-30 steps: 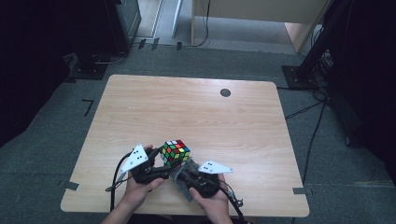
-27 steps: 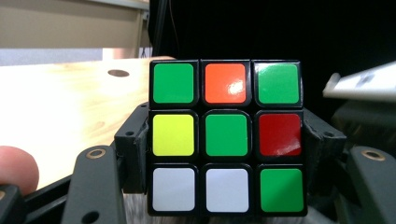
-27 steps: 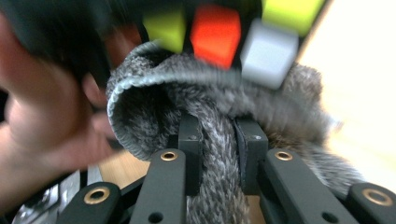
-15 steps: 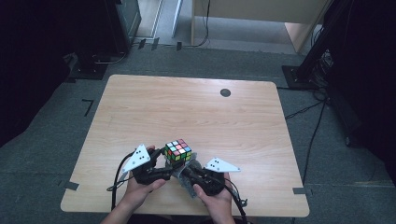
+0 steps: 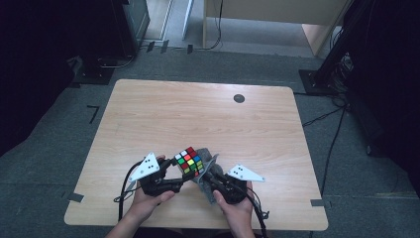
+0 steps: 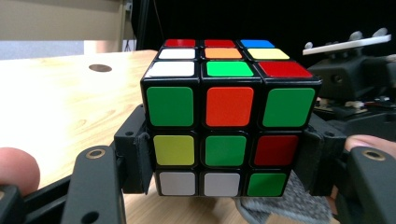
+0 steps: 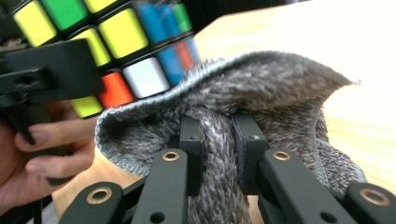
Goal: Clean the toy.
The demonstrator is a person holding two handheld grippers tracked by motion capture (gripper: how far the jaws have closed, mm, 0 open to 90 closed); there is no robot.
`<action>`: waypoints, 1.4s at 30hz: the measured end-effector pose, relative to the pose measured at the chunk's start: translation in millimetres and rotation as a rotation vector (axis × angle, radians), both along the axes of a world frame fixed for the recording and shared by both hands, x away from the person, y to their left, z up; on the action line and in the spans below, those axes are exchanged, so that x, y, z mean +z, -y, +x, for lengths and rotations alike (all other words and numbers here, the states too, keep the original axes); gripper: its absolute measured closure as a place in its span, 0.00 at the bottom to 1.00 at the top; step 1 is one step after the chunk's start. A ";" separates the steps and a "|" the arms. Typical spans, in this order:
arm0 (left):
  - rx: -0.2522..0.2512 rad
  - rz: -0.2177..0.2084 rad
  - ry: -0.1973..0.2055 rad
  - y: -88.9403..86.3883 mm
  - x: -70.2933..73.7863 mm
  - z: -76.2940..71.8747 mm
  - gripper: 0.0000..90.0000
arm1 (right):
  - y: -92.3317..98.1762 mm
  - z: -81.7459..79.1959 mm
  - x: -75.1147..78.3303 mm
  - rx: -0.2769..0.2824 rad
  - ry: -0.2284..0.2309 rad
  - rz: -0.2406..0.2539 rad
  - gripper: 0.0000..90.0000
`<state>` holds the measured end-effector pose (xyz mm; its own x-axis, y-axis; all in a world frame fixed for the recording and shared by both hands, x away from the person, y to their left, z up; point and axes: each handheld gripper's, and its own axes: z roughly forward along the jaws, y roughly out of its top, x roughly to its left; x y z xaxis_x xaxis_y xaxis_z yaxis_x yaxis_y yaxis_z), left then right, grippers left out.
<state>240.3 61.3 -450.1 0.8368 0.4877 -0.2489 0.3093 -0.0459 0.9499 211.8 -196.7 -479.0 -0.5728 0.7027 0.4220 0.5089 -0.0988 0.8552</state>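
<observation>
1. High view: we are holding the puzzle cube [image 5: 189,161] in the left gripper [image 5: 174,174] just above the near edge of the table [image 5: 148,119], with the right gripper [image 5: 207,177] right beside it carrying a grey cloth [image 5: 208,157].
2. In the left gripper view, we are clamping the cube [image 6: 226,126] from both sides, the jaws pressing on its middle and bottom layers; its green-and-orange face is turned toward the camera and the cloth [image 6: 280,207] is peeking out beneath its lower right corner.
3. In the right gripper view, we are pinching a fold of the cloth [image 7: 233,112] tightly between the jaws, and the loose pile is billowing up above them toward the cube [image 7: 116,46].
4. We are judging the step as wiping the cube: the cloth is lying close against the cube's right side, though we cannot tell whether it is actually touching.
5. For the next move, we are expecting to need a firm, steady left grip while the right hand is dragging the cloth across a face.
6. We are also watching that the pinched fold is not slipping out, and that the wiping push is not twisting the cube in the left jaws.
</observation>
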 end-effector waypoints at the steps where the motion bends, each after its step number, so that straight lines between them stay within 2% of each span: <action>1: -0.001 -0.009 -0.001 -1.1 0.9 0.0 0.38 | 1.9 0.3 -0.9 -0.009 0.007 0.015 0.86; 3: 0.010 -0.037 -0.003 -3.8 2.9 0.3 0.38 | -0.4 0.0 -4.1 0.001 0.009 0.023 0.86; 5: 0.016 -0.057 -0.010 -5.6 3.7 1.5 0.38 | -10.3 -1.3 -10.5 0.046 -0.003 0.015 0.86; 7: 0.019 -0.040 -0.006 -4.7 2.8 1.6 0.38 | -22.7 -4.2 -14.3 0.106 0.010 -0.009 0.86; 9: 0.024 -0.011 -0.002 -2.6 0.7 1.3 0.38 | -35.0 -9.2 -13.1 0.176 0.059 -0.031 0.86; 10: 0.024 -0.001 -0.002 -2.1 -0.3 1.2 0.38 | -37.0 -11.0 -10.6 0.185 0.085 -0.040 0.86; 11: 0.023 -0.005 -0.005 -2.0 -0.9 1.2 0.38 | -36.7 -11.7 -7.8 0.174 0.100 -0.048 0.86; 14: 0.022 -0.011 -0.005 -3.2 -0.4 1.4 0.38 | -24.6 -7.7 -4.7 0.104 0.087 -0.048 0.86; 16: 0.022 -0.013 -0.004 -4.0 -0.2 1.3 0.38 | -12.4 -3.5 -4.5 0.040 0.063 -0.023 0.86; 17: 0.023 -0.009 -0.003 -4.2 -0.2 1.3 0.38 | -2.2 -0.6 -4.5 -0.015 0.042 0.009 0.86; 19: 0.028 -0.002 0.000 -4.1 -0.4 1.0 0.38 | 12.3 3.1 -4.7 -0.078 0.031 0.053 0.86; 20: 0.025 -0.017 0.001 -4.1 -0.4 0.8 0.38 | 15.6 4.0 -4.4 -0.086 0.030 0.053 0.86; 22: 0.021 -0.030 0.004 -4.1 0.5 1.0 0.38 | 18.8 5.4 -4.3 -0.074 0.030 0.036 0.85; 26: 0.027 -0.015 -0.009 -2.0 -1.1 2.1 0.38 | 1.0 4.1 -11.5 0.043 0.007 -0.007 0.85; 29: 0.027 0.004 -0.015 -0.4 -3.6 2.0 0.38 | -18.2 -1.6 -10.3 0.144 0.037 -0.047 0.85; 31: 0.020 -0.003 -0.016 -0.8 -3.6 1.9 0.38 | -24.1 -3.6 -6.9 0.167 0.053 -0.078 0.85; 34: 0.011 -0.009 -0.023 -0.1 -4.0 1.2 0.38 | -16.8 -1.0 -3.5 0.144 0.045 -0.067 0.85; 38: 0.007 -0.006 -0.013 0.5 -2.8 -0.2 0.38 | -0.2 4.1 -2.7 0.068 0.017 -0.033 0.85; 42: 0.018 -0.012 -0.010 -1.7 -0.6 0.7 0.38 | 11.0 5.0 0.4 0.010 0.030 -0.005 0.85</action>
